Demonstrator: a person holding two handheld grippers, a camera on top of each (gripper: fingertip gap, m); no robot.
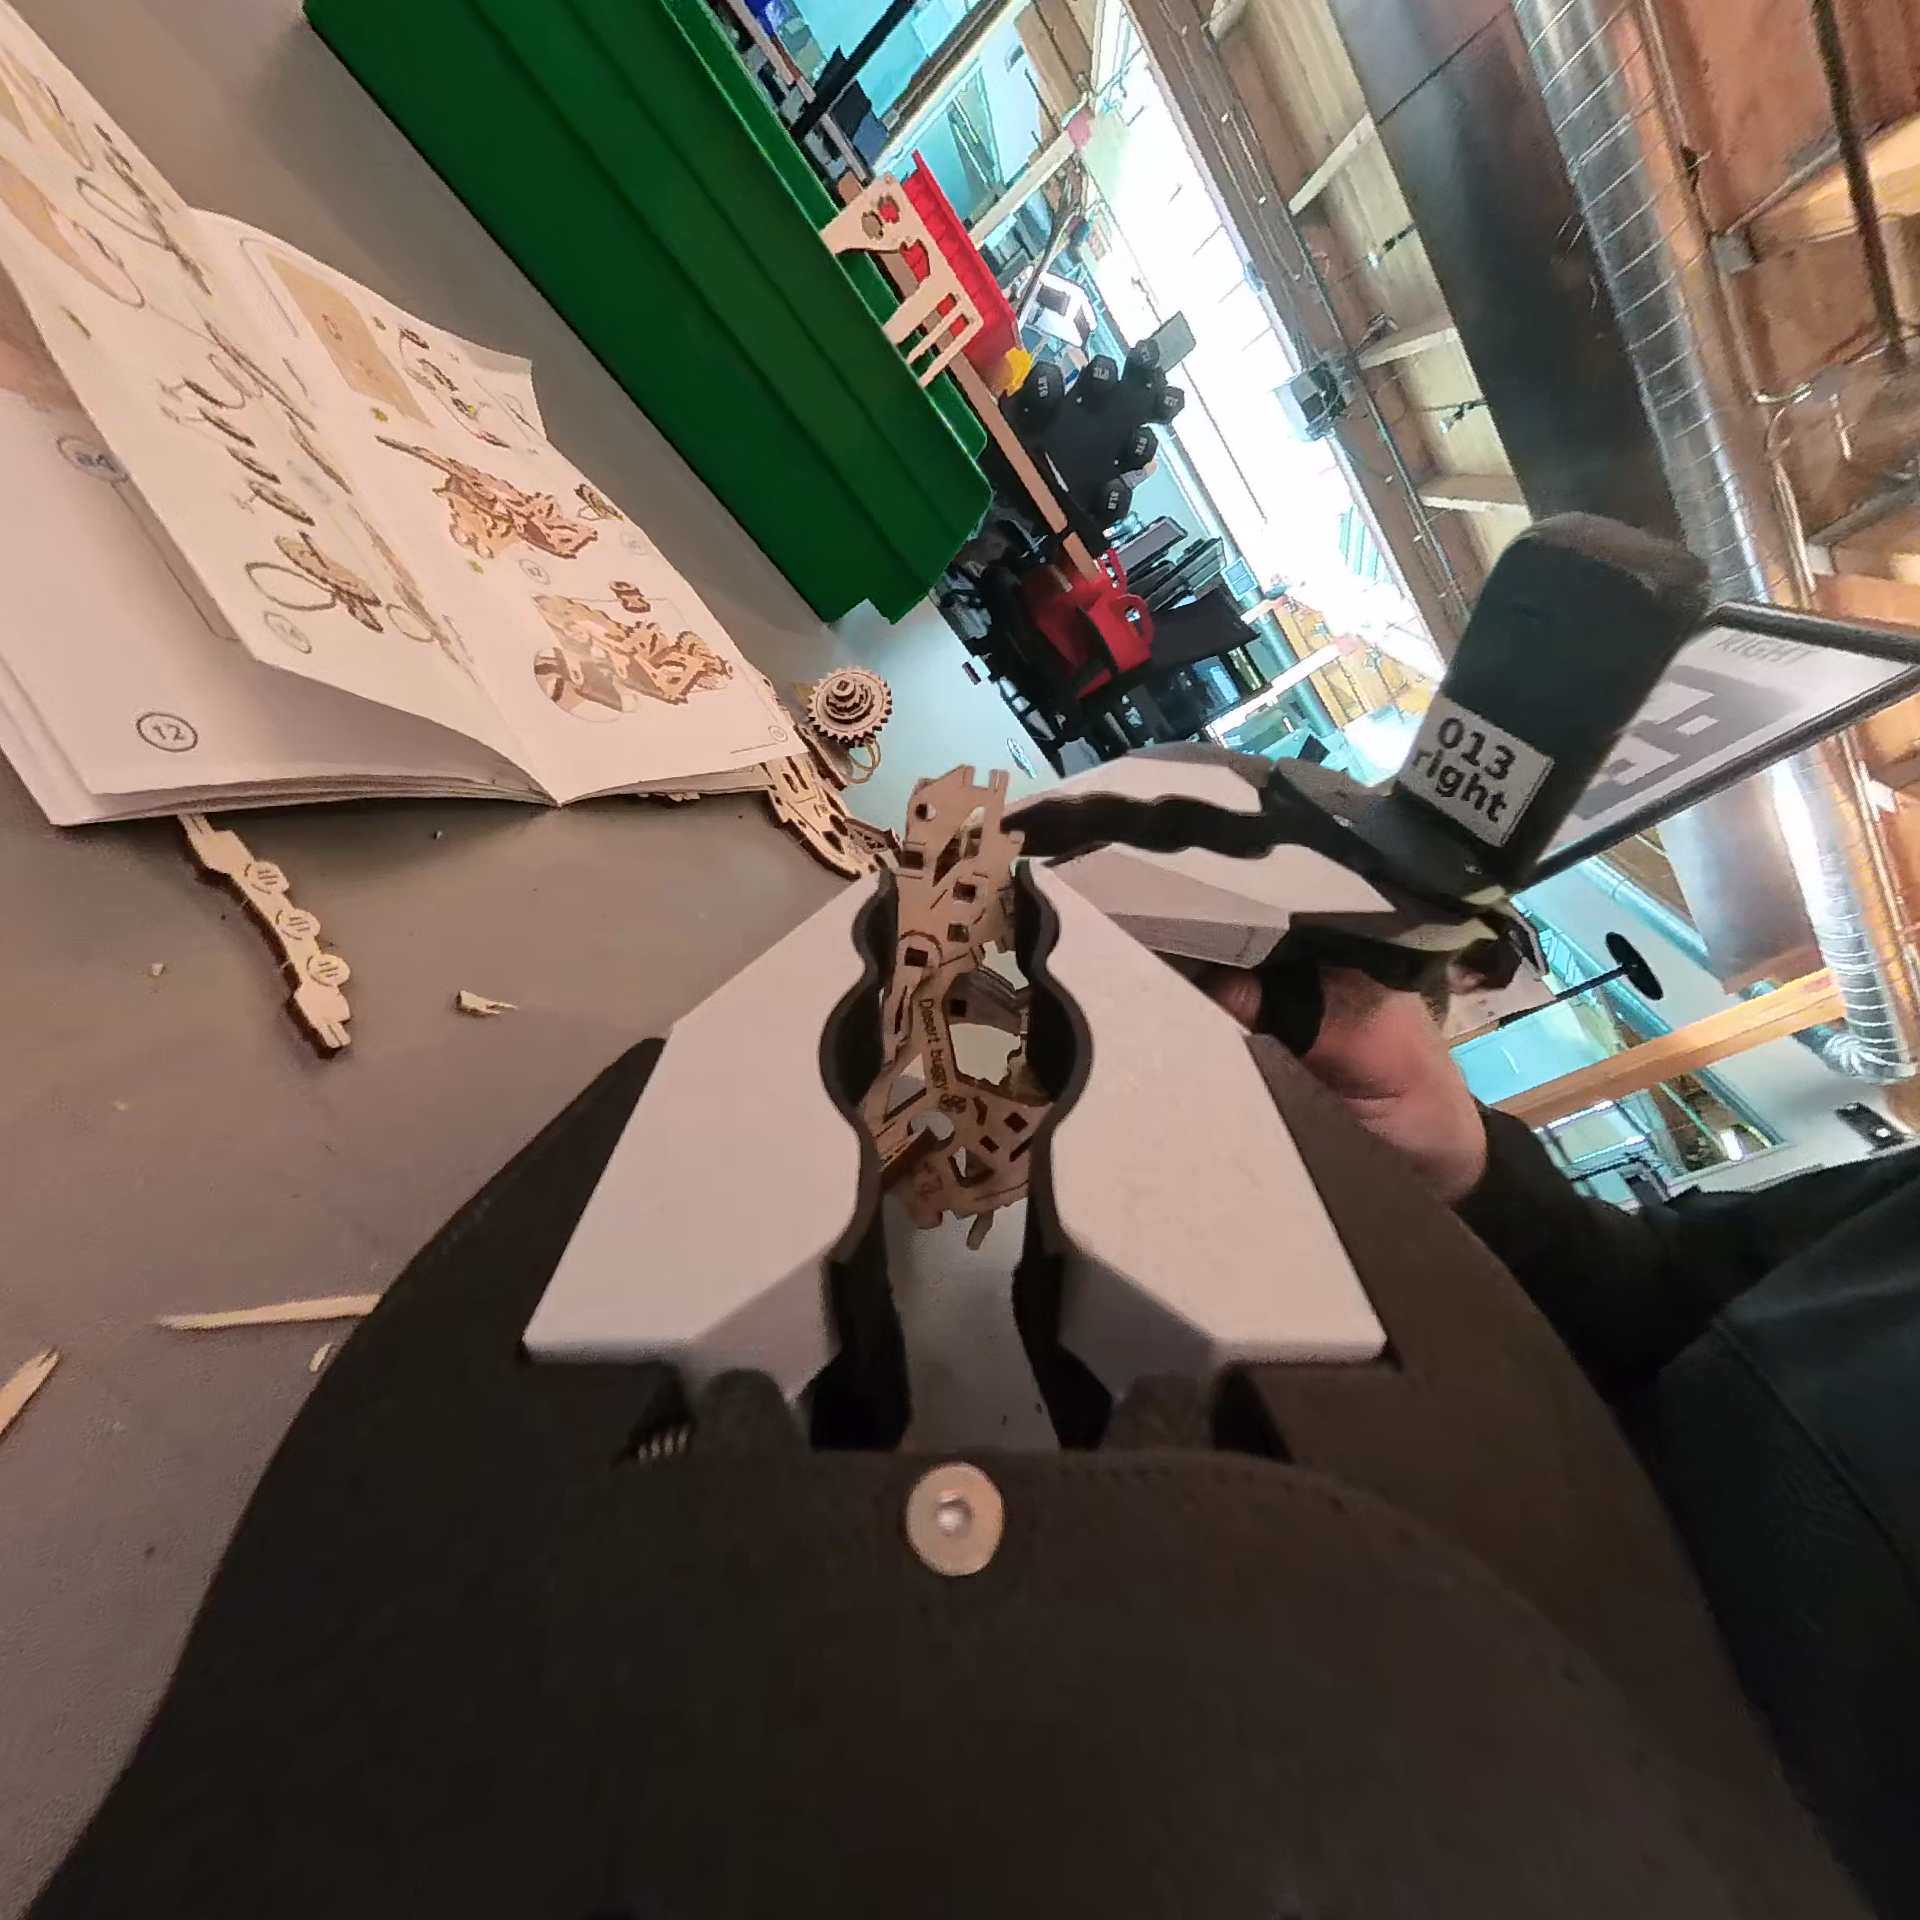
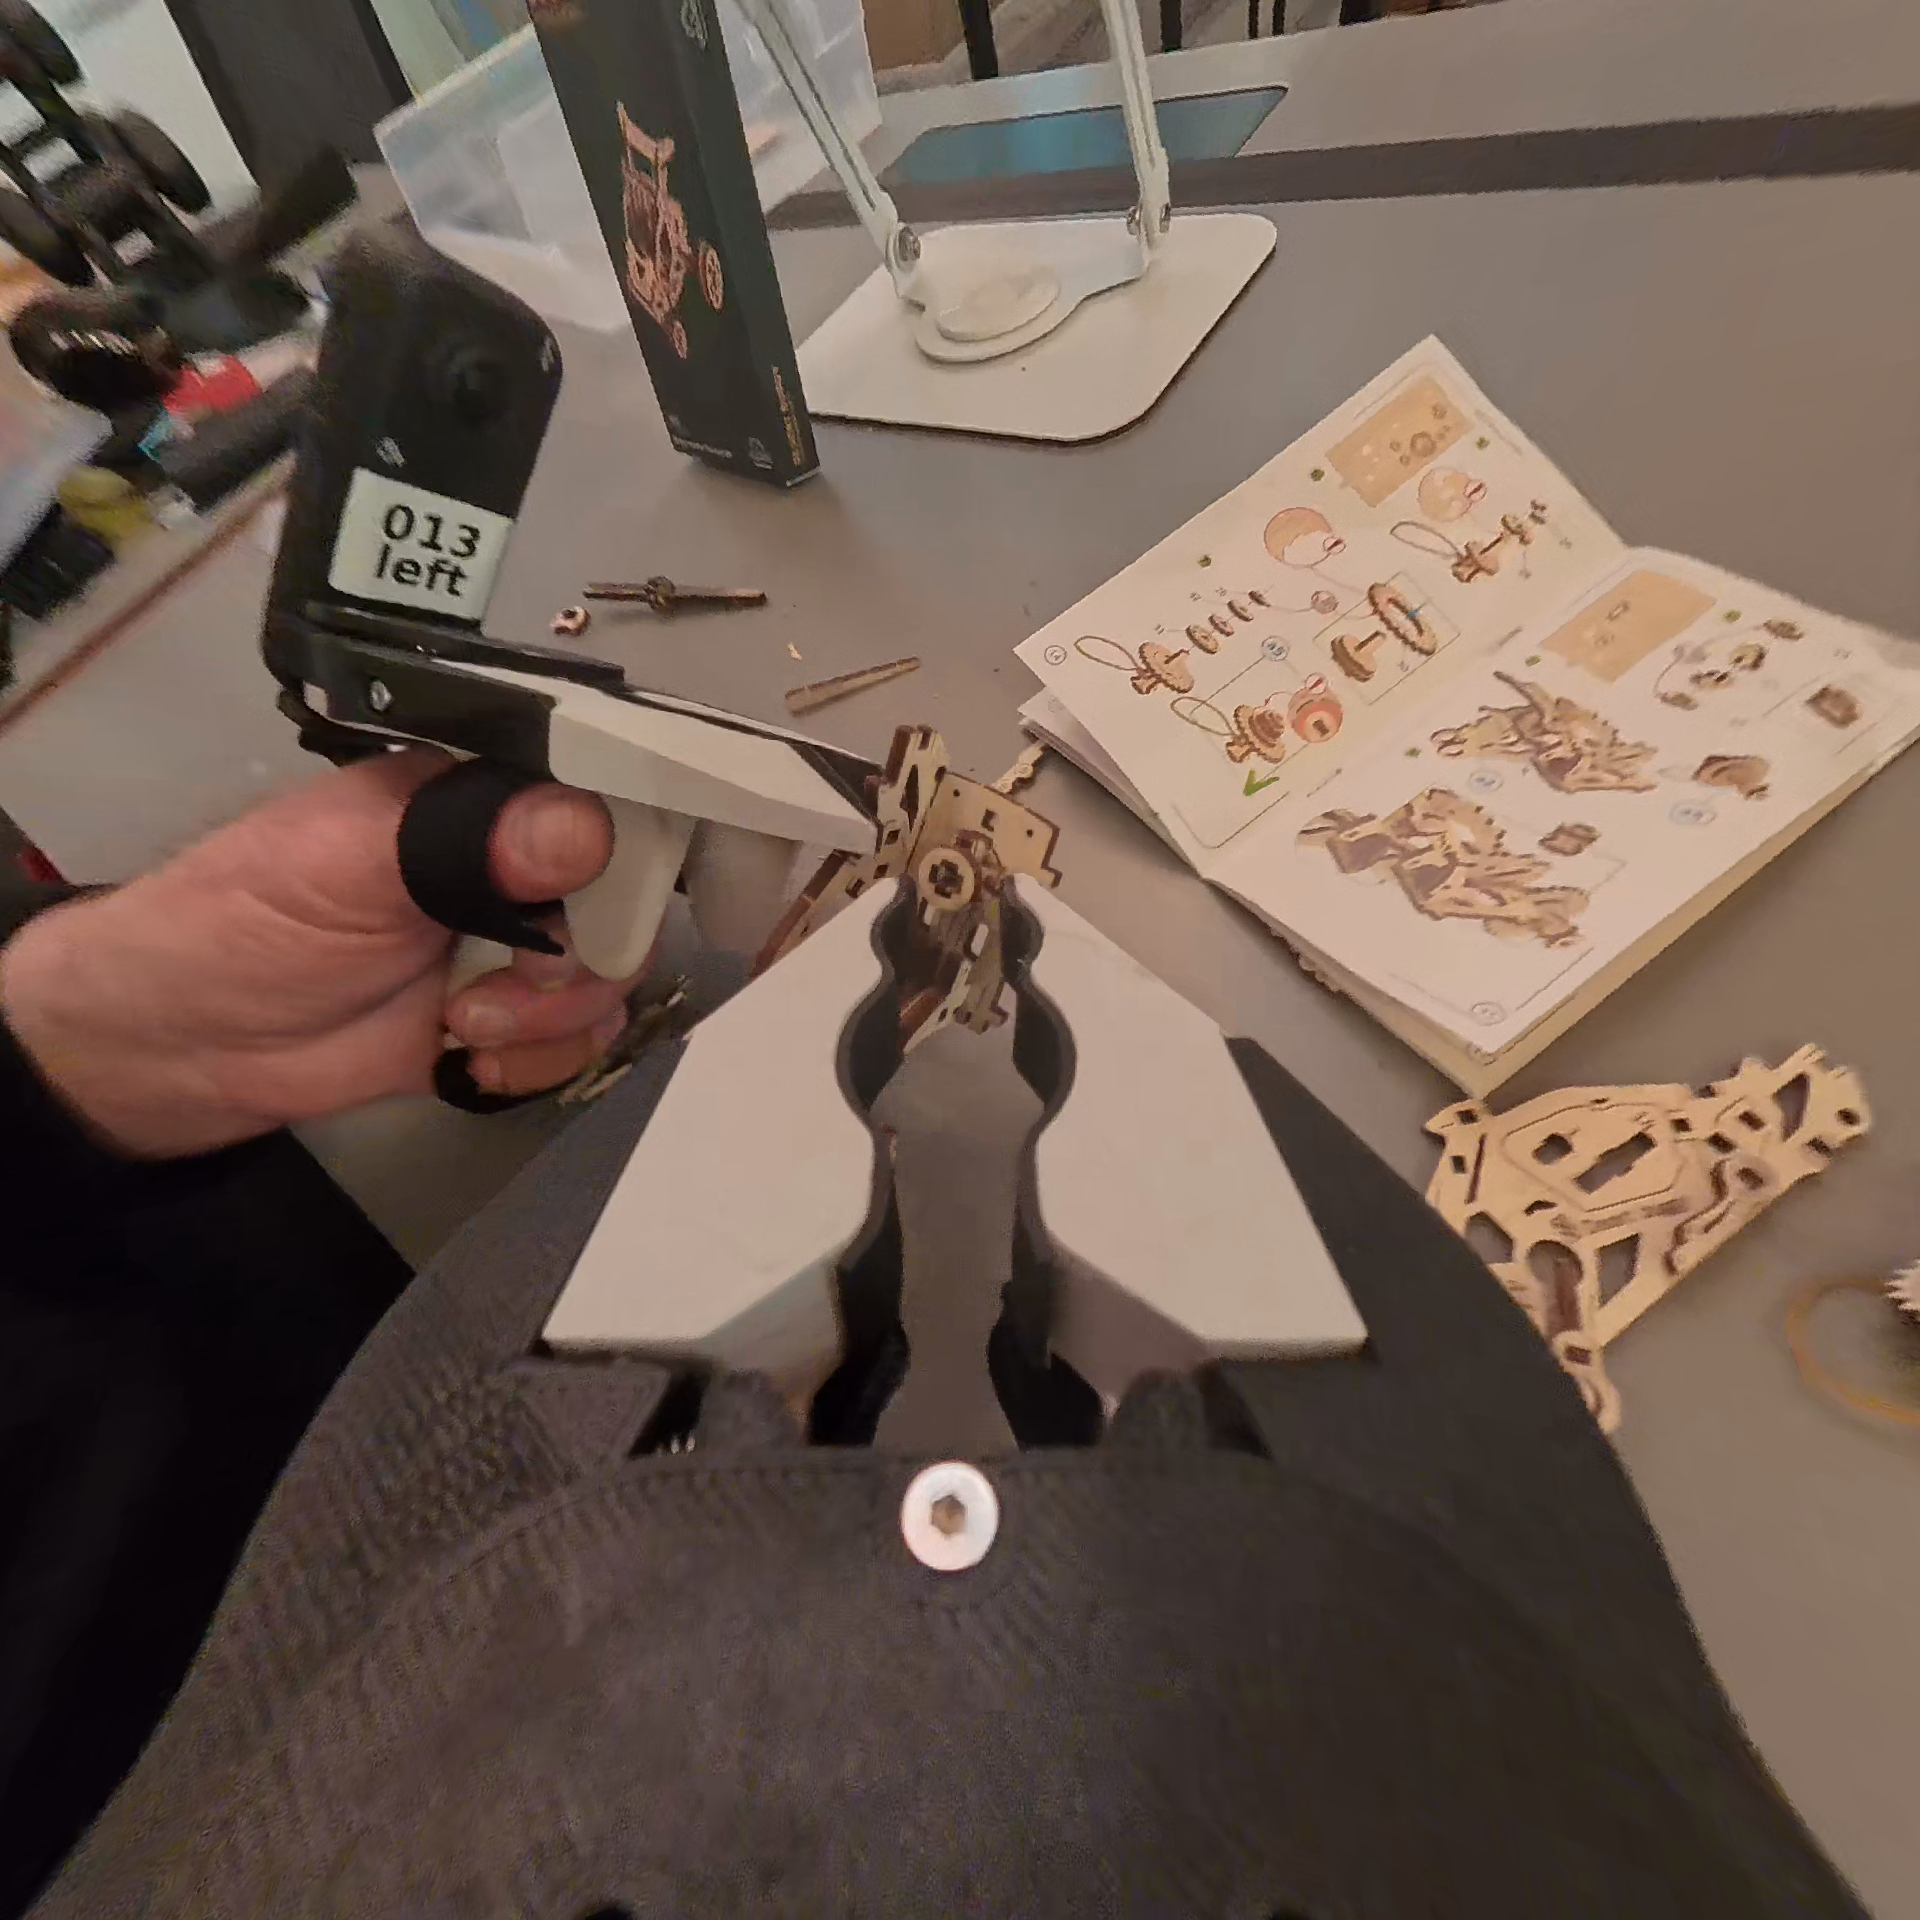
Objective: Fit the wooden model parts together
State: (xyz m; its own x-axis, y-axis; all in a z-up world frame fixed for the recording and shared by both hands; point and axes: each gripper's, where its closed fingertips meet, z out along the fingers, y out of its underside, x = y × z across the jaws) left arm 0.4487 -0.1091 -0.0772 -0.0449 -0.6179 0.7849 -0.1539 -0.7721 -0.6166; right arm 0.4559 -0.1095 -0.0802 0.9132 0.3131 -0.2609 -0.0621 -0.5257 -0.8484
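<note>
Both grippers are closed on one wooden sub-assembly (image 2: 951,862), held in the air above the grey table (image 2: 1558,260). The left gripper (image 1: 951,883) pinches a flat fretwork plate edge-on between its pads; the right gripper (image 2: 956,914) clamps the part with the round hub, coming in roughly crosswise to the left one. Judged step: seating a tab or axle into its slot. To do it well, keep the left grip rigid as the anchor and let the right one push straight along the slot line, no twisting, since thin plywood tabs likely snap under side load. The joint itself is hidden behind the fingers, so alignment cannot be confirmed. Open instruction booklet (image 2: 1475,707) lies just beyond; a loose frame plate (image 2: 1621,1174) lies on the table to the right, with a rubber band (image 2: 1844,1351) just beside it.
</note>
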